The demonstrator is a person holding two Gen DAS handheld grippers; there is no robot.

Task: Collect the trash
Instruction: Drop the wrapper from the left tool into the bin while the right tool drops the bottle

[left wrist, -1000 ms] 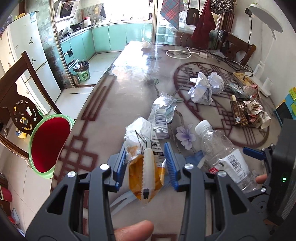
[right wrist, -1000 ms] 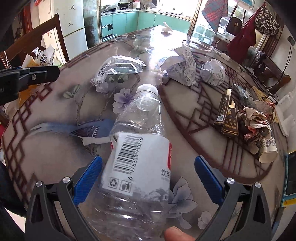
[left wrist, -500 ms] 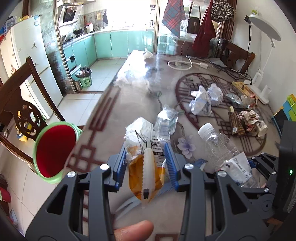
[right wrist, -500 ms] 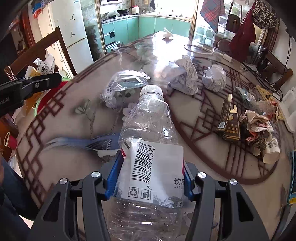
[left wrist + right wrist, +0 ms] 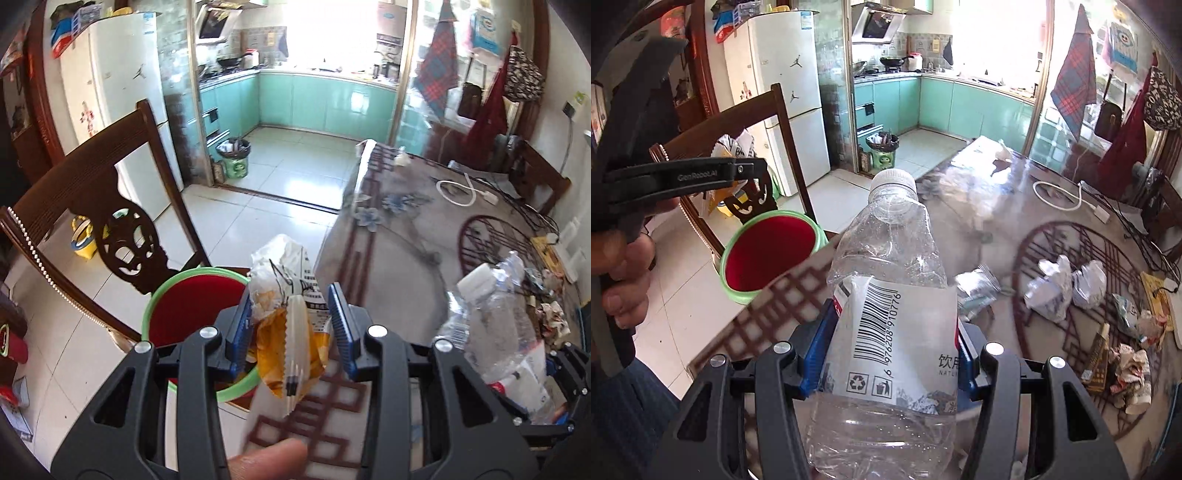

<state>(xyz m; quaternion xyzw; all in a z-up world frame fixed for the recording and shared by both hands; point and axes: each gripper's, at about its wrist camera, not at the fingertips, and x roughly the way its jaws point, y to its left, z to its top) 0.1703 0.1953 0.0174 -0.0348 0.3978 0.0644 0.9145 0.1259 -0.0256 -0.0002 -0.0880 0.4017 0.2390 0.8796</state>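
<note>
My left gripper (image 5: 291, 328) is shut on an orange-and-white snack wrapper (image 5: 291, 332) and holds it in the air at the table's left edge, just right of a green bin (image 5: 162, 295) with a red inside. My right gripper (image 5: 886, 354) is shut on a clear plastic water bottle (image 5: 890, 295) with a white barcode label, raised above the table. The bottle also shows at the right of the left wrist view (image 5: 495, 325). The bin (image 5: 768, 251) stands on the floor beside the table in the right wrist view, with the left gripper (image 5: 701, 173) above it.
A dark wooden chair (image 5: 96, 192) stands behind the bin. More trash lies on the patterned table (image 5: 997, 229): crumpled white bags (image 5: 1063, 284), a clear plastic bag (image 5: 975, 288), a brown carton (image 5: 1097, 354) and crumpled paper (image 5: 1130, 373). A white cable (image 5: 1060, 195) lies further back.
The right gripper closed on the bottle and lifted it off the table. Both grippers rose and swung left towards the bin, each carrying its trash.
</note>
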